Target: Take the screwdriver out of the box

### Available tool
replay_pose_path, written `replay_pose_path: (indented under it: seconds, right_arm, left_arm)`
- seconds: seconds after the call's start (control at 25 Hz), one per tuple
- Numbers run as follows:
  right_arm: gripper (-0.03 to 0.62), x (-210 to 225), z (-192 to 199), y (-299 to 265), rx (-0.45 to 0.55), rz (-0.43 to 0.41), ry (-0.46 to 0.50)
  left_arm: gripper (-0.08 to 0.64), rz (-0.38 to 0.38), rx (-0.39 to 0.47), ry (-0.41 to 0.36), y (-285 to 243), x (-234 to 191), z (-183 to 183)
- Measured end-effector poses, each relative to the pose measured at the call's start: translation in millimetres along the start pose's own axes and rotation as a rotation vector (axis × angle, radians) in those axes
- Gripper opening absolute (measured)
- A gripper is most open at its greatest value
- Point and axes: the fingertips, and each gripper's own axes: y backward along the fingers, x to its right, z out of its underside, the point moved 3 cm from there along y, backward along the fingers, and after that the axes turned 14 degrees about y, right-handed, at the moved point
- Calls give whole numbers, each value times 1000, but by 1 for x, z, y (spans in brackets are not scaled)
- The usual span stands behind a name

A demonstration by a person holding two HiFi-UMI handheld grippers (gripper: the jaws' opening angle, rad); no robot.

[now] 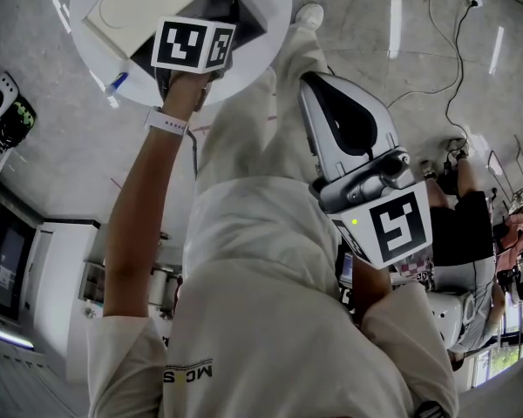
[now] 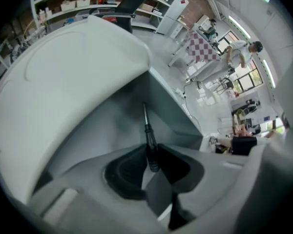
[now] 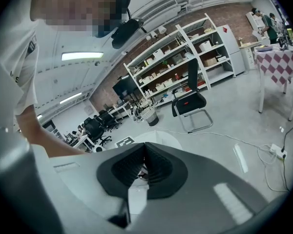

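Left gripper (image 2: 152, 153) is down over the open box (image 2: 172, 106) on the round white table (image 1: 275, 11), with the lid (image 2: 63, 91) tipped back. Its jaws are pinching the black handle of the screwdriver (image 2: 148, 133), and the shaft points away from the jaws into the grey inside of the box. So the grab looks done, but the tool is still inside the box walls, not out. Can't tell whether the tip touches the box floor. Right gripper (image 3: 144, 152) is held off to the side, away from the table, jaws pressed together on nothing. Left to do: lift the screwdriver clear of the box without it slipping, since the grip is only on the handle end.
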Motion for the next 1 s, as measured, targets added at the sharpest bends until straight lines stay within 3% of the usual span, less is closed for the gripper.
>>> replay_pose_path:
  seconds: [0.72,1.0]
  right_arm:
    - [-6,-26,-1,15,23,-16,26]
    - [-6,-47,-13,25,46,-10,57]
  left_arm:
    - [66,-5,-1,-51,25,-1,21]
    - [66,-13,59,-57,49,-2,34]
